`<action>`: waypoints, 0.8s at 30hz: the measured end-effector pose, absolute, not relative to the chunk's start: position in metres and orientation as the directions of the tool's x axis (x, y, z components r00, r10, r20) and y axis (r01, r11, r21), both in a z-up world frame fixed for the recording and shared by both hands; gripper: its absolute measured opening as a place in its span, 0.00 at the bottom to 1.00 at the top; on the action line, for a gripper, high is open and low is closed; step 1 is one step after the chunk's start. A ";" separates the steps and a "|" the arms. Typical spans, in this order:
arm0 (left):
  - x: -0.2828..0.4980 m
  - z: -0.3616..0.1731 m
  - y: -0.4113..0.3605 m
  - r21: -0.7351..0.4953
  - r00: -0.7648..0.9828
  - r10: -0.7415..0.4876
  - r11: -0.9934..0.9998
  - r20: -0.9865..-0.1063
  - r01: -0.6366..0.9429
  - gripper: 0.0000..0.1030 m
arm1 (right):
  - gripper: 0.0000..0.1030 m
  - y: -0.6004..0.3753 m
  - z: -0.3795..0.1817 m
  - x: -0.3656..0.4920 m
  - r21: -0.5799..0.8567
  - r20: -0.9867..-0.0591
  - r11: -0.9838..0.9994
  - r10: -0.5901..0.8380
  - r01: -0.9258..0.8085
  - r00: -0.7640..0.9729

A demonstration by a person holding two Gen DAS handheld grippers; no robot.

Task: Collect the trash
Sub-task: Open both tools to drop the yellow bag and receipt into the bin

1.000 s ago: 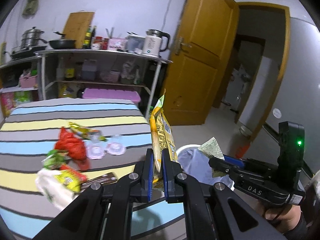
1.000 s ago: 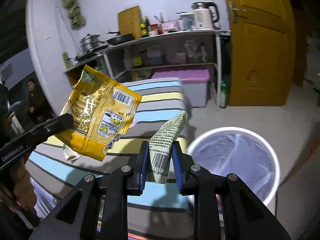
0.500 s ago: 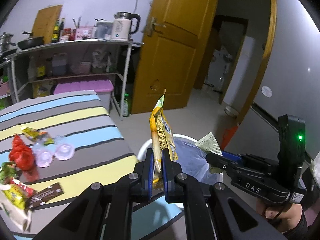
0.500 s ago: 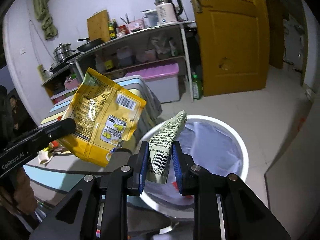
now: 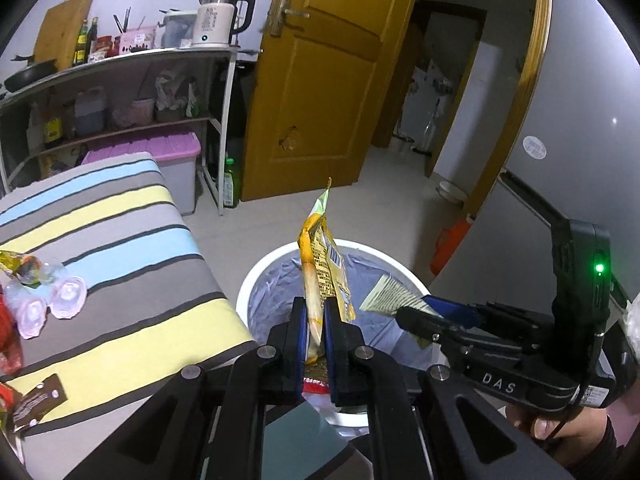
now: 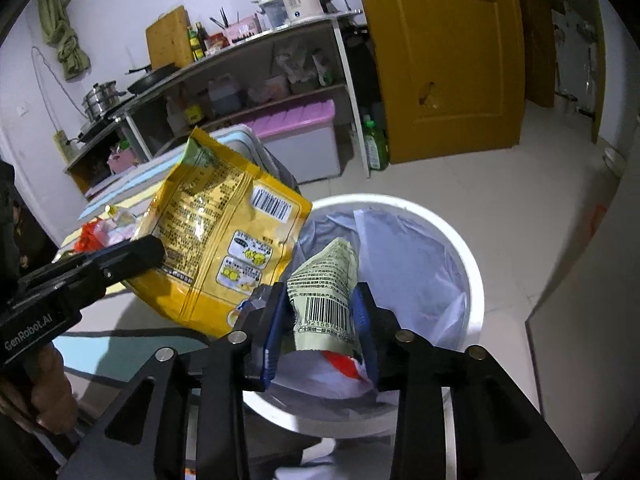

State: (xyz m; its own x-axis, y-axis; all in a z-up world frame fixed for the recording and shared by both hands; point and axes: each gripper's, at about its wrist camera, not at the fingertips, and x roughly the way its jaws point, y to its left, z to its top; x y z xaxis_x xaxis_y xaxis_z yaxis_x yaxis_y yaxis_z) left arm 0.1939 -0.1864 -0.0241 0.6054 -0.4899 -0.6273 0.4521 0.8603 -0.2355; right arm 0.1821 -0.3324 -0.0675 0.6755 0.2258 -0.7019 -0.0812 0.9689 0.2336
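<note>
White plastic forms the trash bin [image 6: 472,280], lined with a pale bag and standing on the floor just beside the striped bed [image 5: 120,248]; every place here is given from that bin. Above its near rim the right gripper [image 6: 322,316] has just been opening its jaws, and the pale green wrapper [image 6: 326,292] stands between the pads, seemingly loose now, over the liner and some red and white scraps lying at the bottom. Over the bin's bed-side rim the left gripper [image 5: 316,328] has its jaws pressed together on the lower edge of the yellow snack bag [image 6: 224,232], which stands upright and reaches partly back toward the bed. The main risk, as I judge it, lies with that bag: it is broad and light, and much of it hangs outside the rim, so a release from here could let it slide down between bin and bed or catch on the rim. The green wrapper might cling to one pad or tip against the other gripper rather than fall straight. More trash waits on the bed away from the bin: red wrappers [image 5: 10,336], clear jelly cups [image 5: 66,296] and a brown wrapper [image 5: 38,402].
</note>
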 end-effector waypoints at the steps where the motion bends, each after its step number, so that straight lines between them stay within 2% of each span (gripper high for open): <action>1: 0.196 -0.026 -0.186 -0.236 0.603 -0.490 0.860 -0.630 0.452 0.08 | 0.38 -0.333 -0.070 0.183 0.232 -0.707 0.969 0.226 -0.081 0.670; 8: 0.202 -0.033 -0.182 -0.232 0.603 -0.477 0.867 -0.640 0.441 0.08 | 0.38 -0.334 -0.073 0.182 0.228 -0.708 0.970 0.224 -0.084 0.670; 24: 0.164 -0.007 -0.129 -0.226 0.700 -0.421 0.906 -0.576 0.358 0.08 | 0.38 -0.295 -0.040 0.160 0.219 -0.645 0.957 0.289 -0.191 0.707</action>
